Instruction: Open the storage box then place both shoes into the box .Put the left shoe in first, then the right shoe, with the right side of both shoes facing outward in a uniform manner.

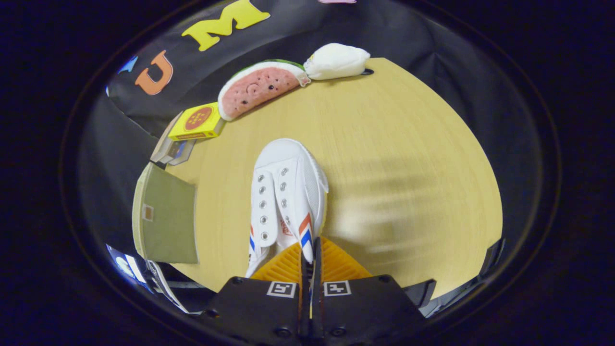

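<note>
Jaws point(311, 257) pinched nearly together on the side wall of the shoe point(283, 197), at the collar by the striped panel; thin edge of fabric visible between the fingers. Shoe held toe-forward, just ahead of the jaws, at centre of frame, apparently lifted clear of the counter point(408, 144); contact with the surface could not be confirmed. Blur over the counter at right of frame, consistent with motion.

Olive flap point(168, 216) at left of frame, lying just beside the shoe: judged to be the opened lid or a wall of the storage box; interior hidden. Along the far edge, upper left to upper centre: yellow carton point(197, 122), watermelon toy point(257, 89), white pouch point(336, 60). None touching the shoe.

Step judged: carrying one shoe toward the box, lid already open. Left or right shoe not determined with confidence. Second shoe unaccounted for.

Next move calls for: swing left toward the flap, turn shoe so right side faces outward, lower inside before release.
</note>
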### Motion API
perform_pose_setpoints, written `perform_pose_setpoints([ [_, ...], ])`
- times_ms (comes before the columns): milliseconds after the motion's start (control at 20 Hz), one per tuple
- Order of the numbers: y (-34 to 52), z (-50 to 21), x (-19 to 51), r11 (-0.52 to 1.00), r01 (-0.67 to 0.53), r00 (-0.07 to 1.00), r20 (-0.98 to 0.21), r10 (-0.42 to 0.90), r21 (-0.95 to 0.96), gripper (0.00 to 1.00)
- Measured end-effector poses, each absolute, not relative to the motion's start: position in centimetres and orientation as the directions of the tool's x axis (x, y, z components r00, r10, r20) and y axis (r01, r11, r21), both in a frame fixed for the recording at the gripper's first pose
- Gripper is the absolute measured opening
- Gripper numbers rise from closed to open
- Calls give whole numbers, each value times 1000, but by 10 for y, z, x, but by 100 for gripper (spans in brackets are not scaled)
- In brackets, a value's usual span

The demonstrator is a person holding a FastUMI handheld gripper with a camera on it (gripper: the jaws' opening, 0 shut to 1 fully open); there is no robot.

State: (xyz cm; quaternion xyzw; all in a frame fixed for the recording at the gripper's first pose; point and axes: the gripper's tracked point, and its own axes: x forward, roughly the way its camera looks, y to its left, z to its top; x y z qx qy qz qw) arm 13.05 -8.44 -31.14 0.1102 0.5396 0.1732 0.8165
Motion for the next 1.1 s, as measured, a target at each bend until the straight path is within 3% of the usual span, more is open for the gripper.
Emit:
perform_pose_setpoints([
  [550,106,-168,77,884,-196,462,-755,466,425,7],
  [1100,259,-183,49,906,-241,457,-783,422,348,7],
])
